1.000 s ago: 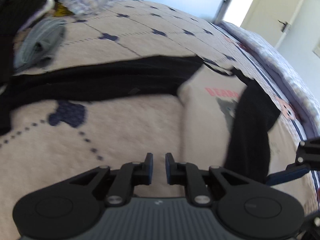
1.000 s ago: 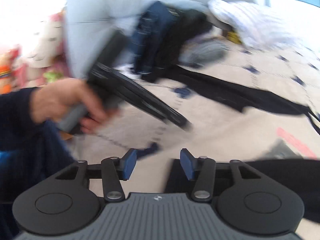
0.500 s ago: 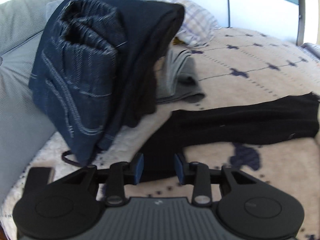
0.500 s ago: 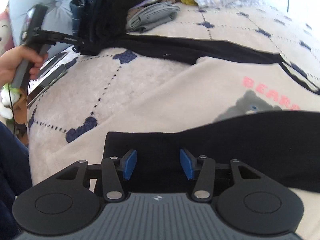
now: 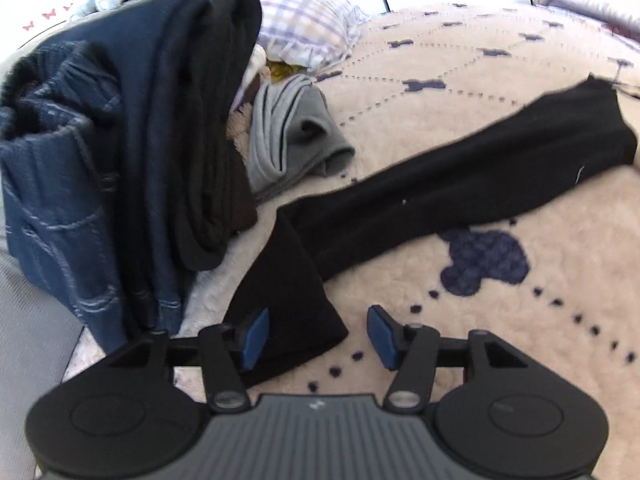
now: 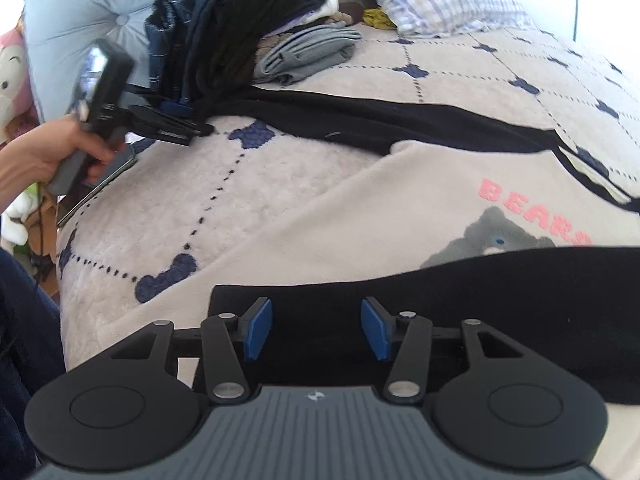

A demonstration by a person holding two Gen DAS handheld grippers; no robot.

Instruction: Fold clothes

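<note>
A cream sweatshirt with a grey bear, pink letters and black sleeves lies flat on the bed. Its far black sleeve runs leftward and bends at the cuff. My left gripper hovers over that cuff with its jaws opening. The cuff lies between the pads, nearer the left one, and is not pinched. From the right wrist view, a hand carries the left gripper beside the clothes pile. My right gripper stands open over the end of the near black sleeve.
A pile of folded jeans and dark clothes leans against the headboard just left of the cuff. A folded grey garment and a checked pillow lie behind. Plush toys sit at the bed's left edge.
The left gripper swung away from the sweatshirt's body to the far sleeve's cuff by the clothes pile, and its jaws widened. The right gripper sank closer to the near sleeve, jaws unchanged.
</note>
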